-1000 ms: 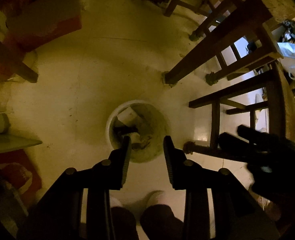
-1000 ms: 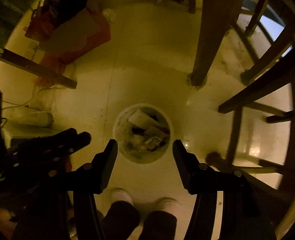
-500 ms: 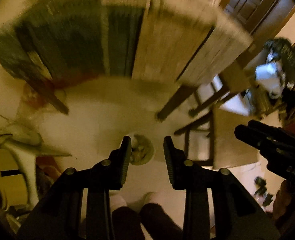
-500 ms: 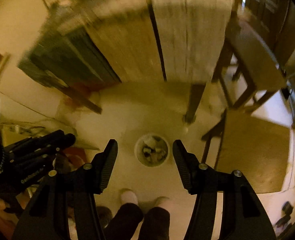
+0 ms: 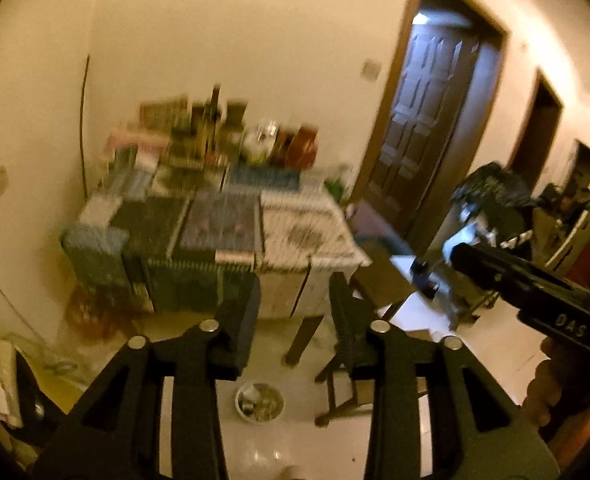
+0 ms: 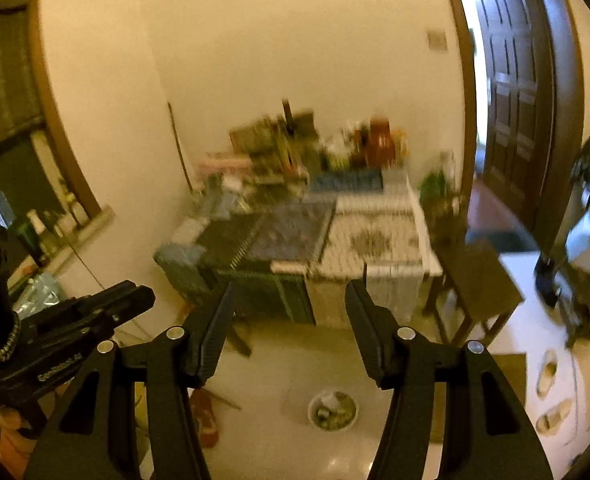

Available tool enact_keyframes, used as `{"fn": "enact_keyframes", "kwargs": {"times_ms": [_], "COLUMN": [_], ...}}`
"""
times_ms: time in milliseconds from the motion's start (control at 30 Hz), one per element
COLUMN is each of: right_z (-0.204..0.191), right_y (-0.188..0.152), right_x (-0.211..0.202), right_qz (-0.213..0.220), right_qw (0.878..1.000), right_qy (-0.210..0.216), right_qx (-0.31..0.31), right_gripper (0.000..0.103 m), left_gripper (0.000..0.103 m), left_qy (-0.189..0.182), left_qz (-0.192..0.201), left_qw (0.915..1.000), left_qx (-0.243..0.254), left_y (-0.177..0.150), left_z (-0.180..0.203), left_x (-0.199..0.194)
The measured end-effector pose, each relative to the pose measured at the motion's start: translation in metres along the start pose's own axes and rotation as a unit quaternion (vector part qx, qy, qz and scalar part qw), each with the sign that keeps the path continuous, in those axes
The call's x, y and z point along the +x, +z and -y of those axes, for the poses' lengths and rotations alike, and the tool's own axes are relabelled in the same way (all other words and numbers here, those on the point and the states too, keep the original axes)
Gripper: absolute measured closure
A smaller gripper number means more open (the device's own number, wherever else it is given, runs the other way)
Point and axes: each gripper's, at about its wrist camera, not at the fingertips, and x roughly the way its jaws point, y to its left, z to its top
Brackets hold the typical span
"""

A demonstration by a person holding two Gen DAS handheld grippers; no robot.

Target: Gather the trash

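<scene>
The trash bin (image 6: 333,409) sits on the floor far below both empty jaws.

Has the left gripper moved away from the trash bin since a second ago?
Yes. The left gripper has risen and tilted up: the trash bin on the floor, once large between its fingers, now looks small below them, with the cluttered table ahead.

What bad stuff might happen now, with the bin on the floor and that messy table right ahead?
1. The bin sits open on the floor near the table legs; a step forward might kick it over.
2. The table is crowded with bottles; a reaching claw could knock one down.
3. Slippers lie on the shiny floor, a likely trip.
</scene>
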Motion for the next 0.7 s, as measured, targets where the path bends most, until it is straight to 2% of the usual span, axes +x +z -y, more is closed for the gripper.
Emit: {"fn": "enact_keyframes", "kwargs": {"times_ms": [100,133,167,200,233,267,300,367,500,700], "right_z": [-0.025,-0.03,-0.038,-0.041,-0.046,-0.051,-0.053,-0.058,-0.068,-0.075], "right_y": [-0.008,-0.011,-0.016,-0.018,-0.022,-0.026,-0.027,-0.031,-0.04,-0.047], "right_x": [-0.039,-0.047,-0.058,-0.063,-0.071,-0.08,-0.085,-0.098,-0.117,-0.131], "right_qz": [0.028,0.032,0.039,0.043,0.052,0.06,0.067,0.077,0.09,0.087], "right_qw": [1.0,0.999,0.999,0.999,0.998,0.998,0.997,0.996,0.994,0.994], "right_qy": [-0.001,0.0,0.0,-0.003,-0.01,-0.016,-0.019,-0.024,-0.04,-0.04], "right_qx": [-0.011,-0.016,-0.022,-0.025,-0.027,-0.026,-0.026,-0.029,-0.041,-0.046], "right_gripper": [0.049,0.048,0.041,0.033,0.028,0.019,0.01,0.001,0.0,0.0], "left_gripper": [0.055,0.046,0.033,0.026,0.014,0.009,0.009,0.009,0.009,0.009], "left_qy": [-0.002,-0.001,-0.001,-0.002,-0.002,0.0,0.002,0.002,0.003,0.006], "left_qz": [0.038,0.046,0.052,0.056,0.058,0.065,0.069,0.071,0.08,0.085], "left_qw": [0.9991,0.9987,0.9983,0.9981,0.998,0.9976,0.9974,0.9972,0.9965,0.9959], "left_qx": [0.019,0.023,0.024,0.025,0.024,0.023,0.022,0.022,0.025,0.028], "left_y": [-0.001,-0.004,-0.009,-0.014,-0.018,-0.023,-0.026,-0.031,-0.039,-0.046], "left_z": [0.01,0.013,0.013,0.014,0.015,0.016,0.016,0.017,0.02,0.024], "left_x": [-0.054,-0.07,-0.085,-0.099,-0.11,-0.124,-0.131,-0.145,-0.167,-0.183]}}
